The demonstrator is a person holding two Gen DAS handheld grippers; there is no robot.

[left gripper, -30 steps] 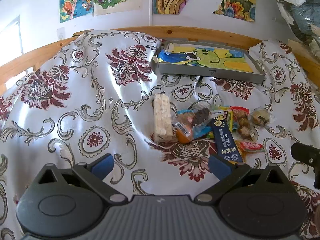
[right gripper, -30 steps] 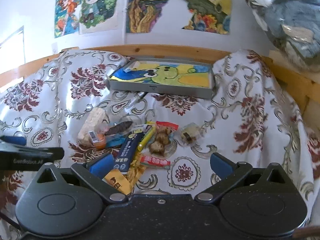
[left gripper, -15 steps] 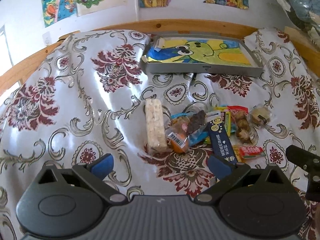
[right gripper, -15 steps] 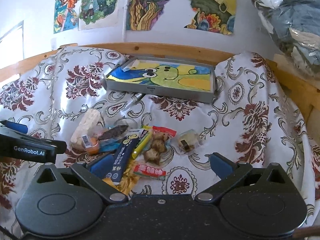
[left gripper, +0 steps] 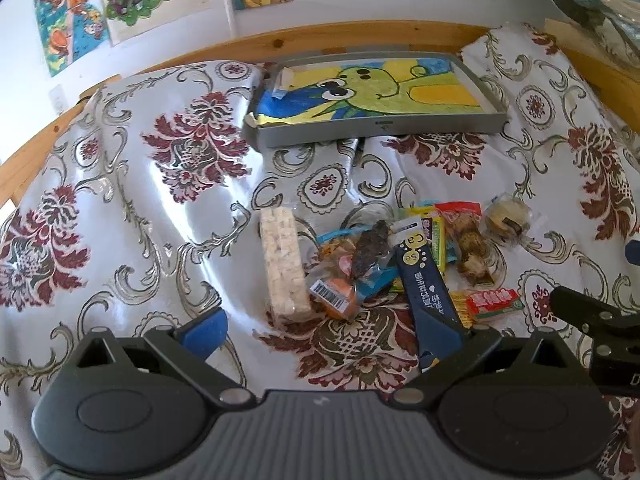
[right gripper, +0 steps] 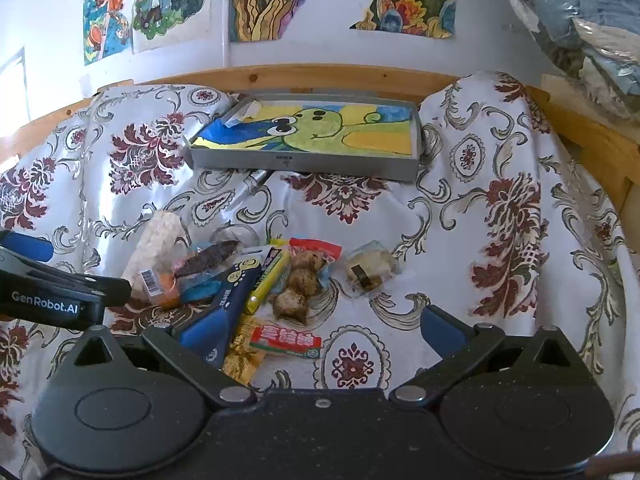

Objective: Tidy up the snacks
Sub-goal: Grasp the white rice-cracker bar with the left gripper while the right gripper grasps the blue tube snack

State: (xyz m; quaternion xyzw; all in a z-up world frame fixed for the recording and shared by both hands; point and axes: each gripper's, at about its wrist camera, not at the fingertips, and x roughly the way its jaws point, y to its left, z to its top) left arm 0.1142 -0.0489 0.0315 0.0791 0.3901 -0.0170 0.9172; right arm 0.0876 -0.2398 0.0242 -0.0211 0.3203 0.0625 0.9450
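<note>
Both sets of fingers are spread wide with nothing in them: the left gripper hovers just short of the rice bar, the right gripper sits low over the near end of the snack pile on the flowery cloth. The snacks are all heaped mid-cloth, with the grey tray well behind them, empty apart from the cartoon sheet lining it, so I'd guess that's where they go. If it were me I'd take loose outliers first: the rice bar across its narrow width on the left, the red packet on the right, coming straight down so the slippery wrappers don't skate or drag the cloth. The navy pouch lies over other stuff and its near end is hidden behind the right gripper's left finger, so leave it till later. Can't really tell what's under the middle of the pile, and the label print is too small to read.
</note>
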